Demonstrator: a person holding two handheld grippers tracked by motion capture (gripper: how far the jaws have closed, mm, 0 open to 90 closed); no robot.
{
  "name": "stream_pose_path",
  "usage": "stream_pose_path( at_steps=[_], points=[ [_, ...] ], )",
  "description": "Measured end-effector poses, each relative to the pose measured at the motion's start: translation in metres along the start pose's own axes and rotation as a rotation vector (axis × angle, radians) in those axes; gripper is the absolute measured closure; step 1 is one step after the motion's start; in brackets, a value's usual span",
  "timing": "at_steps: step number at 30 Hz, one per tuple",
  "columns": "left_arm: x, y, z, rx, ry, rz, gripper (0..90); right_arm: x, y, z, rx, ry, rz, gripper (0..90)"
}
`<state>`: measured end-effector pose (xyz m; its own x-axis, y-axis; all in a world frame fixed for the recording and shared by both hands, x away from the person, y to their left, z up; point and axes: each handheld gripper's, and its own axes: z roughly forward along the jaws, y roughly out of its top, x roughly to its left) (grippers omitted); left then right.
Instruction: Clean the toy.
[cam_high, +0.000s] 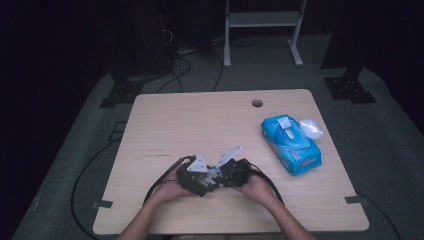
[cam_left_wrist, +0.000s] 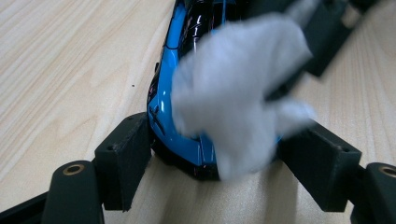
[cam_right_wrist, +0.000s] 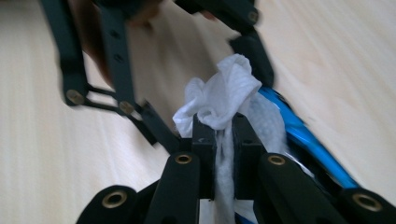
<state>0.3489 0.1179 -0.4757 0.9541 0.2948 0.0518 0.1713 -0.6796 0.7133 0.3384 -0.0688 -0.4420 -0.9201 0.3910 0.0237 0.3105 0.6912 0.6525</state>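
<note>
A small glossy blue and black toy car (cam_left_wrist: 163, 100) lies on the wooden table (cam_high: 200, 120), and my left gripper (cam_left_wrist: 219, 154) is shut on it, one jaw against each flank. A white wipe (cam_left_wrist: 233, 93) is draped over the car's top. My right gripper (cam_right_wrist: 224, 135) is shut on that wipe (cam_right_wrist: 219, 98) and presses it on the blue car (cam_right_wrist: 308, 140). In the high view the left gripper (cam_high: 197, 177) and right gripper (cam_high: 232, 172) meet nose to nose near the table's front middle, each held by a hand.
A blue pack of wet wipes (cam_high: 290, 145) lies on the right side of the table, with a crumpled white wipe (cam_high: 311, 128) beside its far end. A round cable hole (cam_high: 257, 103) sits near the far edge. Cables trail off the front-left corner.
</note>
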Motion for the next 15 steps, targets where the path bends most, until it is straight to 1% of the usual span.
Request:
stream_pose_path(
  at_steps=[1, 3, 4, 7, 9, 10, 11, 12, 14, 15],
  points=[
    [0.000, 0.000, 0.000, 0.002, 0.000, 0.004, 25.1, -0.002, -0.001, -0.002, 0.001, -0.004, 0.001, 82.2],
    [0.000, 0.000, 0.000, 0.002, 0.002, 0.004, 25.1, -0.007, -0.004, -0.008, -0.007, -0.022, 0.026, 82.3],
    [-0.001, 0.000, 0.000, 0.000, 0.003, 0.000, 25.0, -0.009, -0.005, -0.009, -0.011, -0.022, 0.034, 82.3],
    [-0.001, 0.002, 0.000, -0.007, 0.005, -0.005, 24.7, -0.005, -0.005, -0.007, -0.022, -0.033, 0.031, 82.4],
    [-0.001, 0.003, 0.002, -0.009, 0.008, -0.004, 24.6, -0.002, -0.003, -0.003, -0.013, -0.014, 0.031, 82.4],
    [-0.002, 0.004, 0.002, -0.009, 0.010, -0.003, 24.6, -0.001, -0.002, 0.000, -0.011, -0.003, 0.018, 82.3],
    [-0.002, 0.004, 0.002, -0.005, 0.011, 0.001, 24.6, 0.000, -0.001, 0.001, -0.013, 0.006, 0.016, 82.3],
    [-0.002, 0.004, 0.001, -0.001, 0.009, 0.004, 24.7, 0.001, -0.001, 0.002, -0.019, 0.033, 0.030, 82.3],
    [-0.001, 0.003, 0.001, -0.007, 0.007, 0.002, 24.8, 0.001, -0.001, 0.001, -0.015, 0.043, 0.027, 82.5],
    [-0.001, 0.003, 0.001, -0.005, 0.007, 0.005, 24.8, -0.001, -0.002, -0.002, -0.005, 0.040, 0.027, 82.6]
  ],
)
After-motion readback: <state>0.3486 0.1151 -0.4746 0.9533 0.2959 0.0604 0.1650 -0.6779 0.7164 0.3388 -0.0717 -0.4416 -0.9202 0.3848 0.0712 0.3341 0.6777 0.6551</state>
